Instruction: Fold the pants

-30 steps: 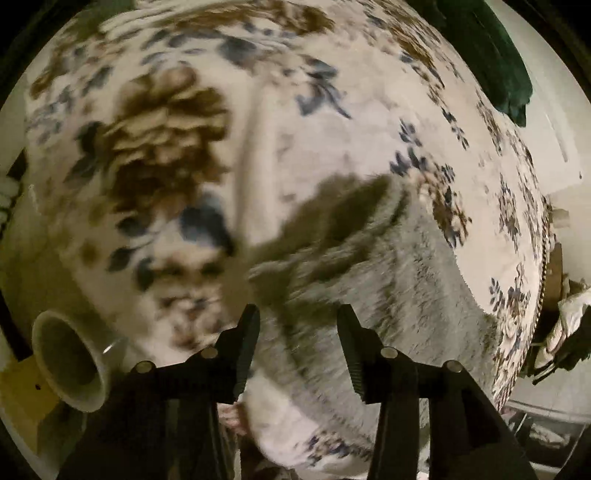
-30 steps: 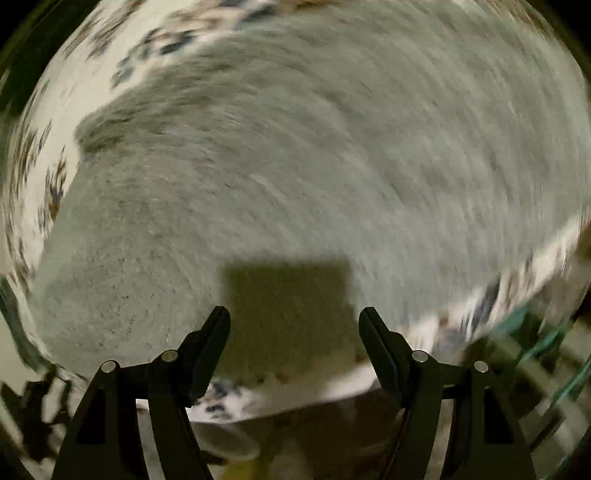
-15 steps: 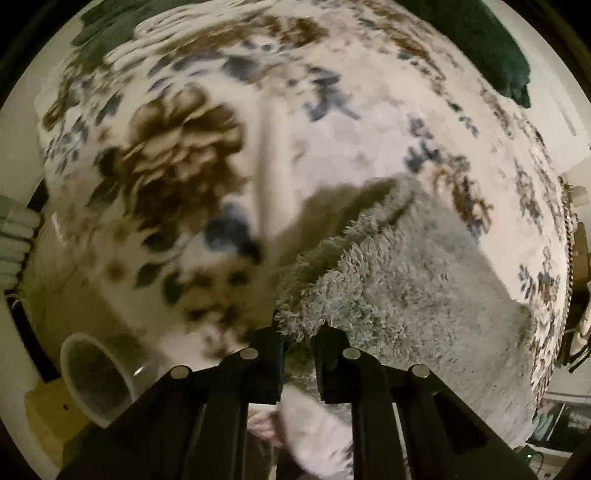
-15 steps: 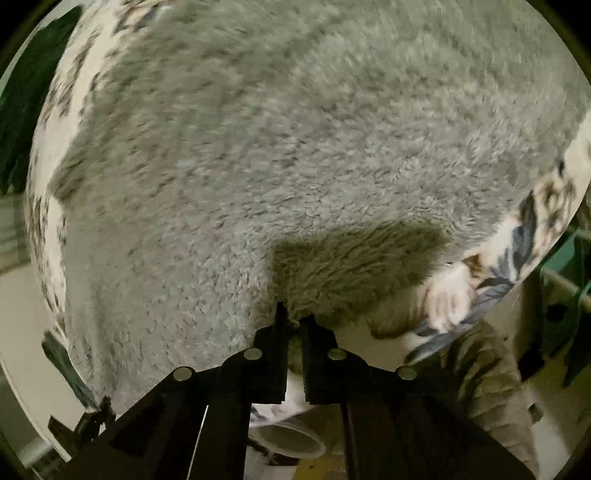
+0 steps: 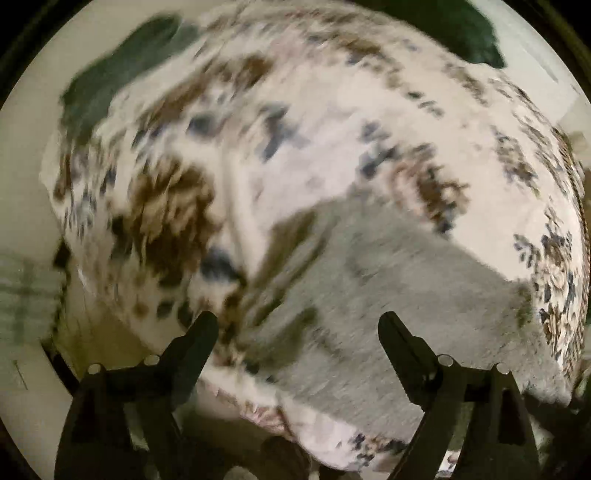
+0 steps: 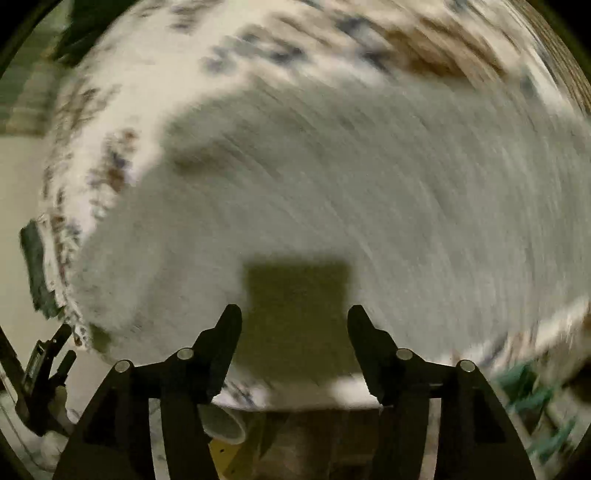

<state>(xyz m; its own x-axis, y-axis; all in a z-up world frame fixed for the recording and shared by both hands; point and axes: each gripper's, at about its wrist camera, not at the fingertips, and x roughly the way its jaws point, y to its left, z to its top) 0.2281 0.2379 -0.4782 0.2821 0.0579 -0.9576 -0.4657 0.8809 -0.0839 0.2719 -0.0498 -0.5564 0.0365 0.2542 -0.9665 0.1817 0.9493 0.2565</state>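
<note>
The grey fleece pants (image 5: 388,295) lie flat on a floral bedspread (image 5: 295,129), near its front edge. In the left wrist view my left gripper (image 5: 297,332) is open and empty, just above the pants' left front corner. In the right wrist view the pants (image 6: 351,184) fill most of the frame, blurred by motion. My right gripper (image 6: 293,325) is open and empty over the pants' near edge, with its square shadow on the fabric.
A dark green cloth (image 5: 469,33) lies at the far edge of the bed, another green patch (image 5: 110,81) at the far left. A pale tube (image 6: 225,424) shows below the bed edge. Green items (image 6: 532,398) sit at lower right.
Both grippers were shut on the pants' near edge half a second ago; both have opened, let go and drawn back. The pants now lie flat. Both views are motion-blurred.
</note>
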